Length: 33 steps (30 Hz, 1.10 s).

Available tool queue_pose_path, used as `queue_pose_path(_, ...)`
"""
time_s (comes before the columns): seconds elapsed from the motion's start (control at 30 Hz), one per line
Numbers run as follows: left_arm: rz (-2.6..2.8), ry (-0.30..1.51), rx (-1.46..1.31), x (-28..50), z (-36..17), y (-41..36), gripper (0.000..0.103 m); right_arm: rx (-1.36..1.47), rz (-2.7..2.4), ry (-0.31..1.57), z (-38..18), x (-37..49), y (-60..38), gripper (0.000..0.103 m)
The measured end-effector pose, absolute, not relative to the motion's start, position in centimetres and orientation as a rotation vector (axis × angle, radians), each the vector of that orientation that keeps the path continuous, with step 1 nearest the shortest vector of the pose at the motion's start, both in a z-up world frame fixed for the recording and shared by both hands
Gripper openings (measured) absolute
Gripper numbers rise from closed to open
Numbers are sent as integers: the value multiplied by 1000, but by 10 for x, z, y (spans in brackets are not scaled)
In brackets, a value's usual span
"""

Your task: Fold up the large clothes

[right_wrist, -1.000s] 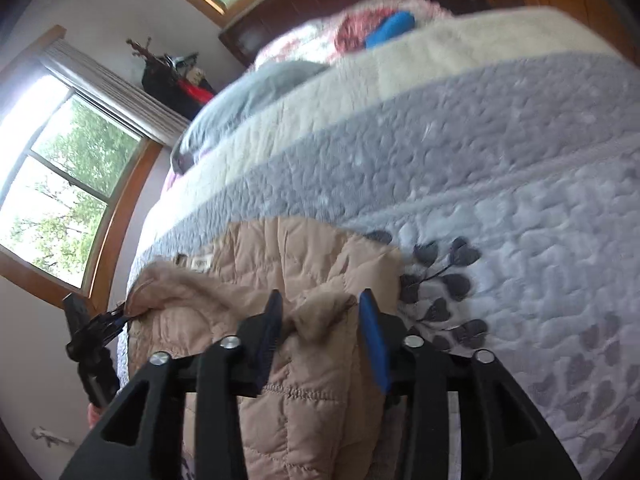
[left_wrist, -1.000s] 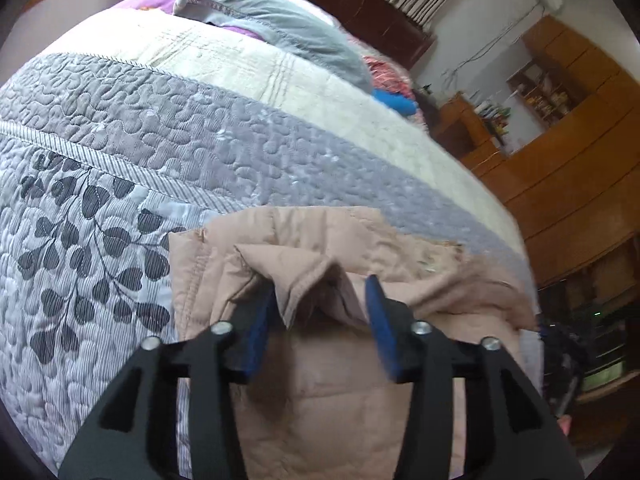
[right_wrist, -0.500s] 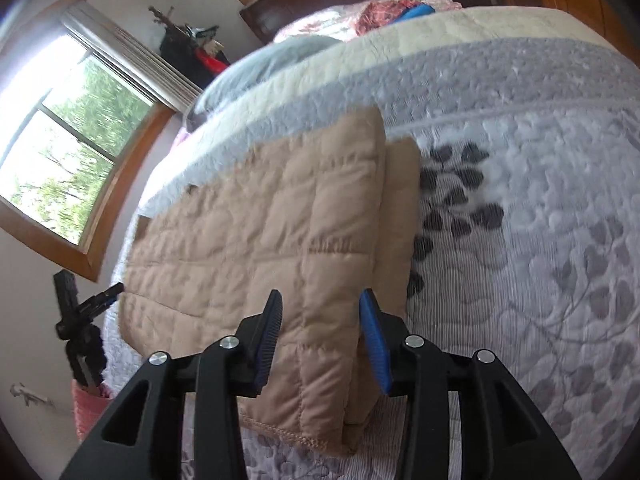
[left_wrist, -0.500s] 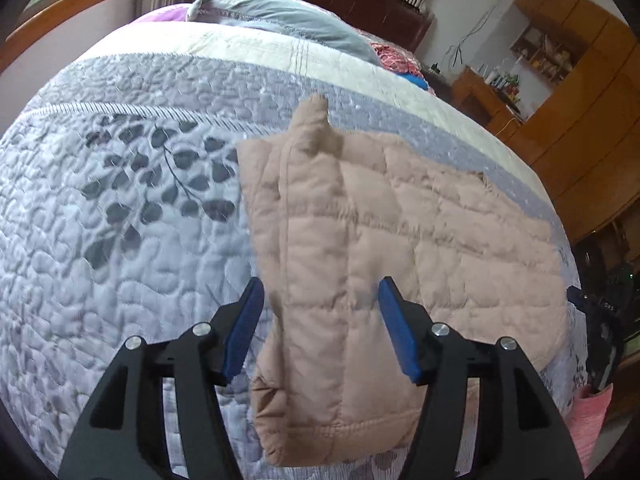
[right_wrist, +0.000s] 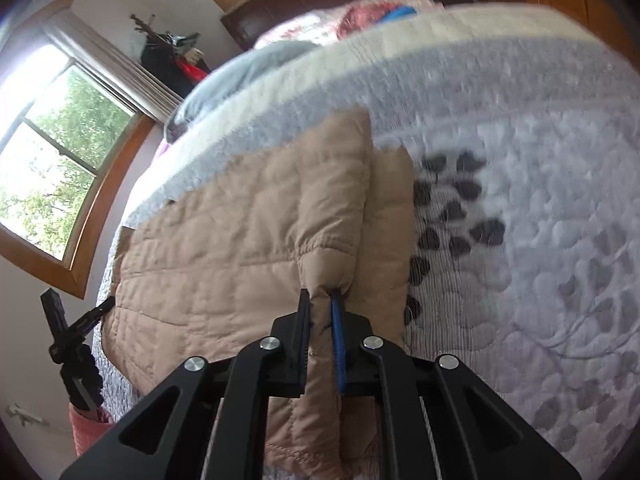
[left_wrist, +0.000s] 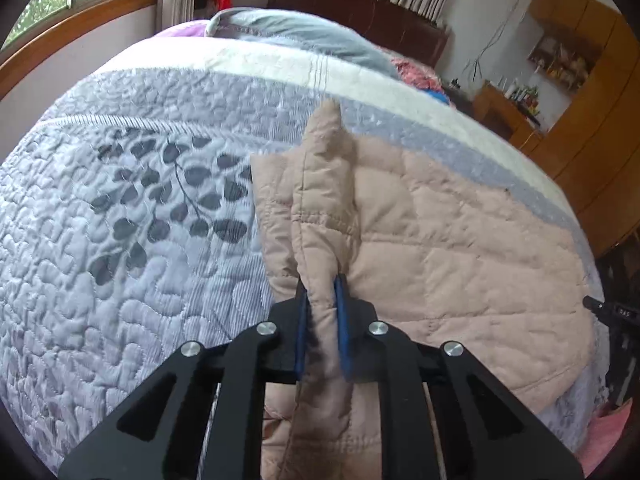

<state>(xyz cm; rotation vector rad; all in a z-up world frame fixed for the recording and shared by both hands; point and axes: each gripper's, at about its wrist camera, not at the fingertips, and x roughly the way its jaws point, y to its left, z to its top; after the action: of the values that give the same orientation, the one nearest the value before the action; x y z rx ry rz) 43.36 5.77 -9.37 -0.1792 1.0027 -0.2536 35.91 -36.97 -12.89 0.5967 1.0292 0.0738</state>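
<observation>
A moment earlier both grippers had straddled the near hem of the jacket with their jaws apart; by this moment each had clamped down on it. The left gripper (left_wrist: pixel 322 300) was pinched on a raised ridge of the padded beige jacket (left_wrist: pixel 460 248), the fabric bunched between its blue pads; its jaws were closing on that fold. The right gripper (right_wrist: pixel 320 304) was likewise squeezed shut on a puckered corner of the jacket (right_wrist: pixel 224 240).

The jacket lay folded on the bed (left_wrist: pixel 120 260), at the bed's near edge. In the left view it spread away to the right of that gripper, and in the right view away to the left. So the two grips probably sat at opposite ends of the same near hem, with the jacket's long axis running between them along the near edge. Judging by that, the next fold would carry this hem away from the person, toward the far edge of the garment, both hands travelling together.

Beyond the jacket the grey leaf-patterned quilt (right_wrist: pixel 520 240) stretched toward the pillows (left_wrist: pixel 288 36) at the headboard end.

Neither gripper showed in the other's view. The hem below the pads was hidden by the gripper bodies, so how many layers each held could not be told. The right view was blurred toward the far side of the bed.
</observation>
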Motion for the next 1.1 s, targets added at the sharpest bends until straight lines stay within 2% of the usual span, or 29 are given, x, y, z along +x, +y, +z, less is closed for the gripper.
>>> queue_pose_path(0.13,-267,1019,-148,440,-114,54,17,640,94,1046,-154,364,-375,11)
queue_pose_path(0.33,-267,1019,-168,443,-120,53,18,692,106,1025,-170,362,-380,11)
queue_pose_path(0.43,-237,1040,-186,441,-108,57,19,674,81,1015,-158,355,-378,18)
queue_pose_path(0.57,-115,954,-139,420,-72,66,36,569,-34,961,-121,325,-374,25)
queue_pose_path(0.67,-68,860,-83,393,-41,52,36,511,-20,933,-90,302,-348,25)
queue_pose_path(0.8,-210,885,-65,360,-28,-6,37,432,36,953,-66,297,-289,25)
queue_pose_path(0.93,-281,927,9,339,-44,-59,37,373,105,988,-64,305,-232,25)
queue_pose_path(1.1,-307,967,13,328,-72,-85,37,319,96,1038,-86,315,-199,25)
